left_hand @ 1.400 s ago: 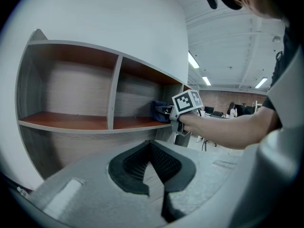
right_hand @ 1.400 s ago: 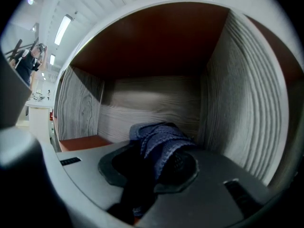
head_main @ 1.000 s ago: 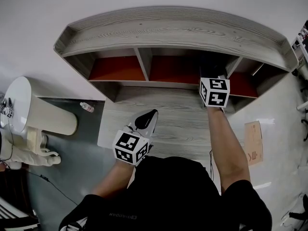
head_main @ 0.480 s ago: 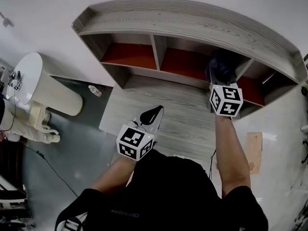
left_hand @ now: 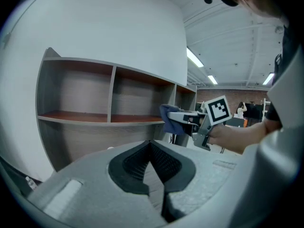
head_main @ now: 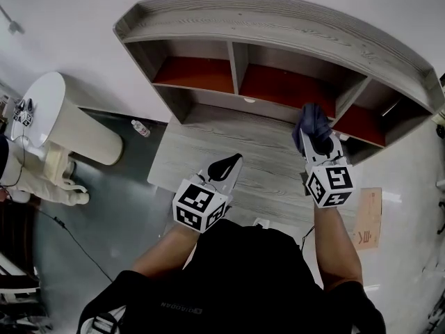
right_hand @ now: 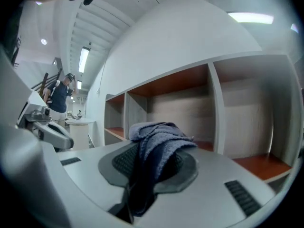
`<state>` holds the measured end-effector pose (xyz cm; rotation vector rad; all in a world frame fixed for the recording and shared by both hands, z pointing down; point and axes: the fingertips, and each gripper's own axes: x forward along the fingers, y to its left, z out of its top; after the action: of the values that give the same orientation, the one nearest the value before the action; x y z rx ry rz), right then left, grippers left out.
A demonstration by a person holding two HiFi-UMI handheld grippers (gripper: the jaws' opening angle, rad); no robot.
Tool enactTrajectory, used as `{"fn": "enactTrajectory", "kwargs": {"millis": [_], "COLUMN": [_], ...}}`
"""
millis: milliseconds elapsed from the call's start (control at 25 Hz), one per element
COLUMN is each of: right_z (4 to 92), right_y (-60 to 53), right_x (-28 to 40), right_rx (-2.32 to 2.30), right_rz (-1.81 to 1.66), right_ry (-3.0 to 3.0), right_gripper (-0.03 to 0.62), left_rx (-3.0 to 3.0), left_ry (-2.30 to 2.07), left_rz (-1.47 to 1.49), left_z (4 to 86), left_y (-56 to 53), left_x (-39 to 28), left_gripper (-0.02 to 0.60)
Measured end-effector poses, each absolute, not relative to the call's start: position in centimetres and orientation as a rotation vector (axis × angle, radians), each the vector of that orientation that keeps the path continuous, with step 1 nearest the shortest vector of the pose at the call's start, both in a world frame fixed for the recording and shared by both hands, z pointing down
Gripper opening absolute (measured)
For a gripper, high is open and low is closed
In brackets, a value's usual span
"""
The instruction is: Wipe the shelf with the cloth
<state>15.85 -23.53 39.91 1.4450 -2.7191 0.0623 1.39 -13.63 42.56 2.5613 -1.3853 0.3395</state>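
Observation:
A grey wooden shelf unit point(head_main: 278, 30) with red-floored compartments point(head_main: 285, 85) stands against the white wall, above a grey desk surface point(head_main: 236, 152). My right gripper point(head_main: 316, 134) is shut on a dark blue cloth point(head_main: 311, 122), held over the desk just in front of the middle and right compartments. In the right gripper view the cloth point(right_hand: 156, 144) bulges out between the jaws. My left gripper point(head_main: 224, 167) hovers over the desk's near left part, jaws together with nothing in them. The left gripper view shows the right gripper point(left_hand: 190, 122) with the cloth point(left_hand: 169, 119) before the shelf.
A round white table point(head_main: 42, 127) stands at the left on the dark floor, with a small bottle point(head_main: 140, 128) near the desk's left edge. A cardboard piece point(head_main: 368, 218) lies on the floor at the right. People stand far off in the room.
The right gripper has drawn back out of the shelf compartment toward me, bringing the cloth with it. The left gripper has stayed roughly where it was. The head camera has shifted.

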Motion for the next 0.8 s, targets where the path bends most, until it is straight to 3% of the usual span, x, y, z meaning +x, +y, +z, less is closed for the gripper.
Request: {"fn": "enactTrajectory", "kwargs": {"millis": [800], "right_z": [45.6], "right_y": [-5.4], "right_x": [7.7], "right_rx": [1.558], "right_rz": [0.378], "right_ry": [-2.609], "right_gripper": [0.095], "left_rx": [2.689], "left_ry": [-1.085], "left_rz": [0.346], "left_z": [42.7], "left_y": [-5.0], "left_x": [-5.1], "left_gripper": [0.008]}}
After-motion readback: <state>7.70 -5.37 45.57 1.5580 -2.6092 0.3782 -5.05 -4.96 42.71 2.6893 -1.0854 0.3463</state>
